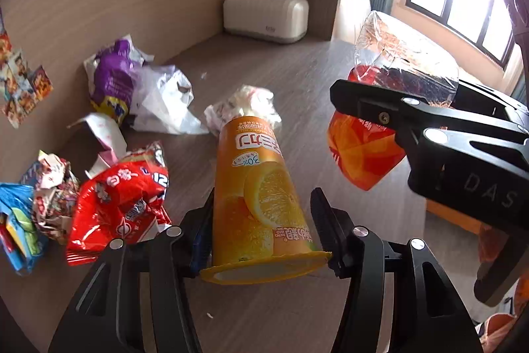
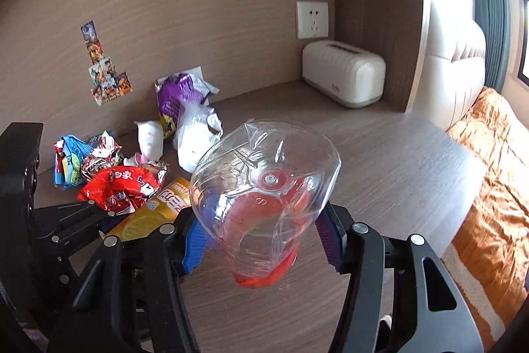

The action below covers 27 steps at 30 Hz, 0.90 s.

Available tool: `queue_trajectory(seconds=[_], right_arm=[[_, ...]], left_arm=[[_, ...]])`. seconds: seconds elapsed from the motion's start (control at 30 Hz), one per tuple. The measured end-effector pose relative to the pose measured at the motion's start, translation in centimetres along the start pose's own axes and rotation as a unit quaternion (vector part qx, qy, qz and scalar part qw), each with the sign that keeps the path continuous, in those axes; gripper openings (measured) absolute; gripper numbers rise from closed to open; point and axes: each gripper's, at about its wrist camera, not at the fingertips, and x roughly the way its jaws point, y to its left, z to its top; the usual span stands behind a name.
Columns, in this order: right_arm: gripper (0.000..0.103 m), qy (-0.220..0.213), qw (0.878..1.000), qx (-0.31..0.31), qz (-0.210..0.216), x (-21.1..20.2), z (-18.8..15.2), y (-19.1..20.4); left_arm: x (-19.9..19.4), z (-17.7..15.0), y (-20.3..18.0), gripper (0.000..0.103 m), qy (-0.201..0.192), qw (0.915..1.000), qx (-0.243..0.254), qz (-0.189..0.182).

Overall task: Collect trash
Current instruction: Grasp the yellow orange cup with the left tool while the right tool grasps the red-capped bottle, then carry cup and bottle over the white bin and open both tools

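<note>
Over the wooden counter (image 1: 297, 78), the left gripper (image 1: 261, 220) is squeezing an orange juice cup (image 1: 258, 197) between its fingers, while the right gripper (image 2: 261, 227) is holding a clear plastic bottle (image 2: 264, 187) tight, near the wrapper pile (image 1: 115, 197).

Orange carton (image 1: 261, 200) printed with orange slices; clear bottle (image 2: 264, 187) with red label.

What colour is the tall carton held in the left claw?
Orange, printed with orange-slice pictures; the carton shows best in the left wrist view, between the left claw fingers.
</note>
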Motion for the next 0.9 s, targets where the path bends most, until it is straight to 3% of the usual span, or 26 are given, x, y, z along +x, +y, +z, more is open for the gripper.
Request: queue_trajectory(seconds=[0.17,0.4,0.9], right_arm=[[0.058,-0.028,0.999,-0.007,-0.015,-4.0,0.0,-2.3],[0.059,-0.042,0.998,0.004,-0.051,-9.0,-2.0,-6.9],[0.059,-0.006,0.987,0.081,-0.139,-15.6,-10.4,-17.9]], left_arm=[[-2.5,1.2,-3.0,0.054,-0.019,0.9997,0.018,-0.002],[-4.1,1.8,-9.9,0.054,-0.036,0.9972,0.057,-0.033],[-0.3,-0.4,-26.3,0.054,-0.001,0.9794,0.148,-0.137]])
